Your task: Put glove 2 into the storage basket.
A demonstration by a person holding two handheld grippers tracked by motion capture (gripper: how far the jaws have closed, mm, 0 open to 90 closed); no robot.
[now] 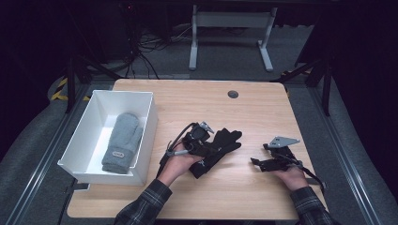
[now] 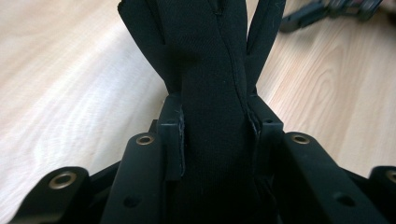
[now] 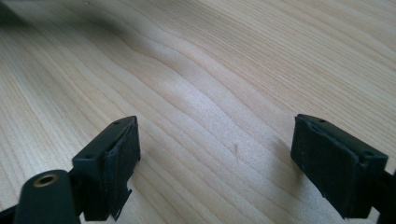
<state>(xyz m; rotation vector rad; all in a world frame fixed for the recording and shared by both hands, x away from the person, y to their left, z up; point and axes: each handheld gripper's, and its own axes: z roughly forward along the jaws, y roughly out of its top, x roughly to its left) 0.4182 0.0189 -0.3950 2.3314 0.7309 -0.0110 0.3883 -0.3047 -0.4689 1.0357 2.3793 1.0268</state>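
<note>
A black glove (image 1: 220,143) lies near the middle of the wooden table, its fingers pointing right and away. My left gripper (image 1: 202,149) is shut on it. In the left gripper view both pads (image 2: 173,140) press on the glove (image 2: 215,102), whose fingers stick out beyond the jaws. A grey mitten (image 1: 123,140) lies inside the white bin (image 1: 145,136) at the left. To the right of the glove my right gripper (image 1: 257,162) rests low over the table, its jaws wide apart. Bare wood fills the space between its pads (image 3: 116,163) in the right gripper view, where the gripper (image 3: 215,158) is open.
The white bin stands along the table's left edge. A round cable grommet (image 1: 233,94) sits at the back of the table (image 1: 202,108). The legs of another desk (image 1: 225,42) and some cables stand on the floor beyond. The other gripper (image 2: 327,9) lies at the top right of the left gripper view.
</note>
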